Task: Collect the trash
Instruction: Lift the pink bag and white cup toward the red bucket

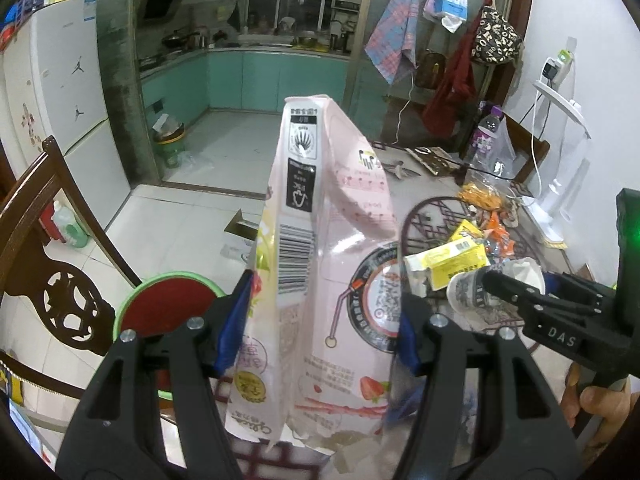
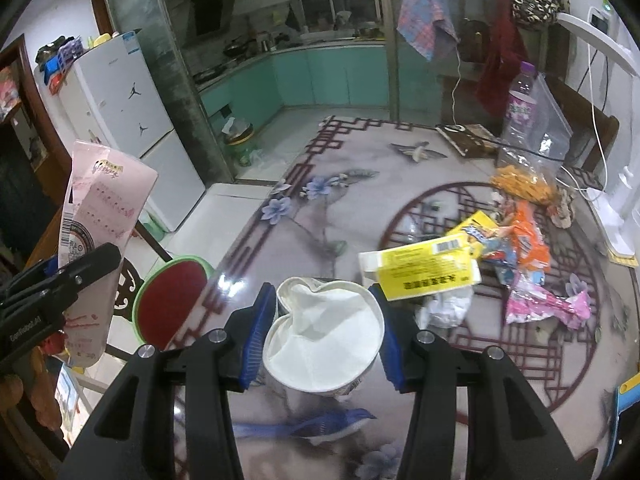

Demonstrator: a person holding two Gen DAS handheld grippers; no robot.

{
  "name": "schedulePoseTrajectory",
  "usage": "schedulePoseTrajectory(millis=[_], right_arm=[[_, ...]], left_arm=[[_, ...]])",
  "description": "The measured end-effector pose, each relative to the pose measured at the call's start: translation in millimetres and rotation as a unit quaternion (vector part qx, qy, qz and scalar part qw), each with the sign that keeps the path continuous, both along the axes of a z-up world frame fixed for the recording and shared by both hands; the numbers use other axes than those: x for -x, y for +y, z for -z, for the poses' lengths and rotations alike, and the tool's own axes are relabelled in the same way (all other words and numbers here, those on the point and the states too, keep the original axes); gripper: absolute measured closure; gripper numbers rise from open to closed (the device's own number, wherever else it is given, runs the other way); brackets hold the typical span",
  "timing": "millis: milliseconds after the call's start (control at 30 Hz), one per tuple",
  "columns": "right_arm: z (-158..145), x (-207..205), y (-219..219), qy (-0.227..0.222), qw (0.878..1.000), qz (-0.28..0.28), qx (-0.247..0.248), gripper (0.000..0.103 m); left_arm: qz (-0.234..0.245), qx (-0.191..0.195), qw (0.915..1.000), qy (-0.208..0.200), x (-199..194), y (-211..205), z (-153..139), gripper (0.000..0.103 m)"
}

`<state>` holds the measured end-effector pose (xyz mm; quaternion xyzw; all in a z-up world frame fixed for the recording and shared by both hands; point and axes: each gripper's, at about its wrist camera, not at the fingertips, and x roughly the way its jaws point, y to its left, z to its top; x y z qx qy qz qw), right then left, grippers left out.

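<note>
My left gripper point(image 1: 316, 316) is shut on a tall pink strawberry-milk carton point(image 1: 320, 248), held upright above the table edge; the carton point(image 2: 100, 232) also shows at the left of the right wrist view. My right gripper point(image 2: 320, 332) is shut on a crushed white paper cup point(image 2: 324, 340), its blue pads pressing both sides; the same cup point(image 1: 480, 288) appears in the left wrist view. A round bin with a green rim and red liner point(image 2: 172, 300) stands below the table's left edge point(image 1: 168, 308).
More litter lies on the patterned table point(image 2: 320, 208): a yellow box point(image 2: 424, 268), orange and pink wrappers point(image 2: 532, 264), a snack bag point(image 2: 524, 188), a plastic bottle point(image 2: 520, 108). A wooden chair point(image 1: 52, 272) stands at left, a white lamp point(image 1: 560, 168) at right.
</note>
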<state>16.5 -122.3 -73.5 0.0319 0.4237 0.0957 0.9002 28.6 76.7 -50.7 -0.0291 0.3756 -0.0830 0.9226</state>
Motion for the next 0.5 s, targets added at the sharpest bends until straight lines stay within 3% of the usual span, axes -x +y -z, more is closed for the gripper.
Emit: schedulePoseTrajectory(millis=[500], right_arm=[[-11,-13,73,-0.017,1.0,0.02,0.011,0.057]], left_arm=[[0.026,0.009,0.9996,-0.006,-28,72,-1,0.043]])
